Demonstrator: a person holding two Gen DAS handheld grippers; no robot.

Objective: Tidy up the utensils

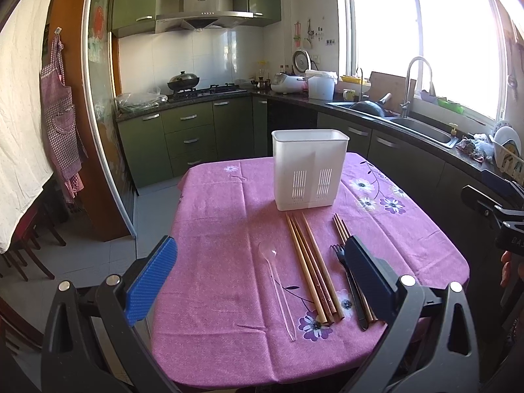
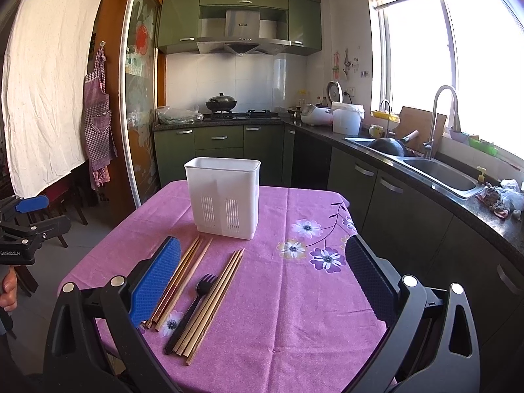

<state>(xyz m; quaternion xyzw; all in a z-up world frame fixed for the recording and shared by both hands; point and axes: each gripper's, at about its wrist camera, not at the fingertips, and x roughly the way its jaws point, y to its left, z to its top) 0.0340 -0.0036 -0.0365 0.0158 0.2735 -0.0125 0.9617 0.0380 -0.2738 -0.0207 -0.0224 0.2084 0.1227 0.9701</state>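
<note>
Chopsticks [image 1: 311, 268] lie in a bunch on the purple cloth [image 1: 216, 216], in front of the white holder [image 1: 309, 170]. The holder stands upright near the far edge of your table. A clear spoon [image 1: 276, 286] lies to the left of that bunch. A black fork [image 2: 193, 308] lies between it and a second bunch of sticks [image 2: 214, 301]. Your left gripper [image 1: 262, 281] hangs over them with its claw spread wide, holding nothing. Your right gripper [image 2: 263, 281] is spread wide too, with nothing in it.
</note>
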